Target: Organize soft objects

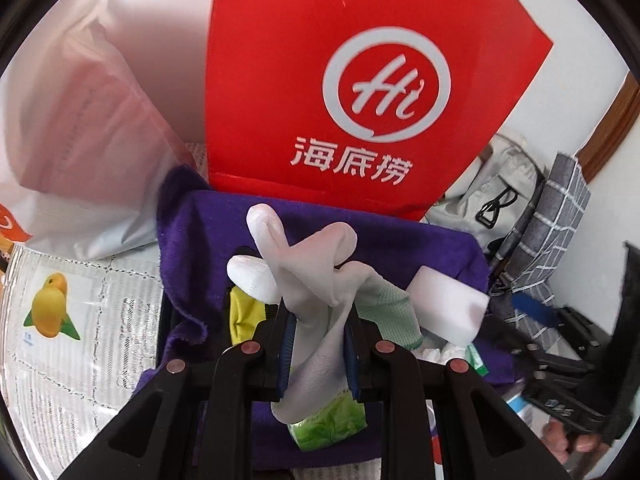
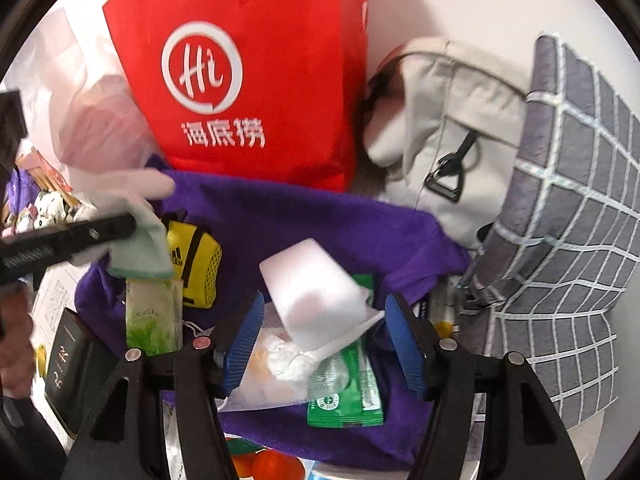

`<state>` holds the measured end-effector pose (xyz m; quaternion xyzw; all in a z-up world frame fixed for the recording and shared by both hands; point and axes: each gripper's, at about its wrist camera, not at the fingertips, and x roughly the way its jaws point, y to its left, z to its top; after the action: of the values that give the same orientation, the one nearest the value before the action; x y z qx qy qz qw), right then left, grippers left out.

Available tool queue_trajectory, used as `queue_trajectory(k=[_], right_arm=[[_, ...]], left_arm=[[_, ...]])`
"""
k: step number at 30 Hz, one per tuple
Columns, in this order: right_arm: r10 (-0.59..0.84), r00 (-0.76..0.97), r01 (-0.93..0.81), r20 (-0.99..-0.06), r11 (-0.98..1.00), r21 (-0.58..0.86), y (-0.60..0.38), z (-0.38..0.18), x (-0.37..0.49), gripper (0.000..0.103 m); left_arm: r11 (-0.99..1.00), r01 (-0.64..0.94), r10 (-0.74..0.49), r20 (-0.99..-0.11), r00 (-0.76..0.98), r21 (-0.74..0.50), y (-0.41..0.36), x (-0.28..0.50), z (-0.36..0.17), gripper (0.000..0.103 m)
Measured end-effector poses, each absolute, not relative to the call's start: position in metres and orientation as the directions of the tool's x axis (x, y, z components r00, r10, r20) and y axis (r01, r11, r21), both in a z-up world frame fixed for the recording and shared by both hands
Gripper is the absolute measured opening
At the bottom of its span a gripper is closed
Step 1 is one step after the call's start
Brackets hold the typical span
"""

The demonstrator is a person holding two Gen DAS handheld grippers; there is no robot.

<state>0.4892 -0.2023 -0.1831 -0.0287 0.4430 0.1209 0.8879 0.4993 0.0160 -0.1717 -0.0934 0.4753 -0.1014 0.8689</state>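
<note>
My left gripper (image 1: 320, 344) is clamped on the white glove (image 1: 304, 276), its long axis pointing to twelve o'clock above the purple cloth (image 1: 420, 244). My right gripper (image 2: 324, 344) stands wide, the white sponge (image 2: 316, 292) lying between its fingers at twelve, so I judge it nearer.

Soft things on a cloth before a bag

The cloth (image 2: 304, 216) lies in the middle, and the bag (image 2: 256, 80) stands behind it. On the cloth lie a sponge (image 2: 316, 292), a pouch (image 2: 196, 260) to its left, a tissue pack (image 2: 152, 316) before the pouch, and a sachet (image 2: 348, 396) nearest. The backpack (image 2: 440, 120) and a pillow (image 2: 568, 200) are at the right. The glove (image 1: 304, 280) hangs above the cloth.
</note>
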Motion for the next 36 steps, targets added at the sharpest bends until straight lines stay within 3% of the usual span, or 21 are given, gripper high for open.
queue_trajectory(k=[8,11,15,24,28,36], right_arm=[[0.194,0.604,-0.231,-0.773,0.971,0.063,-0.209,-0.170,0.480,0.065],[0.195,0.609,-0.237,-0.769,0.970,0.058,-0.209,-0.166,0.478,0.065],[0.196,0.617,-0.241,-0.762,0.969,0.053,-0.206,-0.162,0.474,0.065],[0.180,0.654,-0.242,-0.735,0.970,0.023,-0.196,-0.146,0.459,0.065],[0.138,0.698,-0.231,-0.702,0.972,-0.039,-0.191,-0.132,0.442,0.065],[0.153,0.695,-0.227,-0.702,0.974,-0.012,-0.195,-0.105,0.390,0.065]], left_arm=[[0.965,0.095,-0.259,-0.818,0.514,-0.245,0.004,0.506,-0.188,0.021],[0.966,0.105,-0.257,-0.815,0.519,-0.238,0.000,0.506,-0.188,0.029],[0.971,0.111,-0.238,-0.815,0.528,-0.212,-0.002,0.505,-0.186,0.048],[0.981,0.107,-0.195,-0.813,0.548,-0.164,-0.002,0.496,-0.170,0.048],[0.984,0.098,-0.180,-0.798,0.575,-0.152,0.004,0.482,-0.150,0.056],[0.986,0.087,-0.168,-0.773,0.611,-0.146,0.014,0.432,-0.118,0.063]])
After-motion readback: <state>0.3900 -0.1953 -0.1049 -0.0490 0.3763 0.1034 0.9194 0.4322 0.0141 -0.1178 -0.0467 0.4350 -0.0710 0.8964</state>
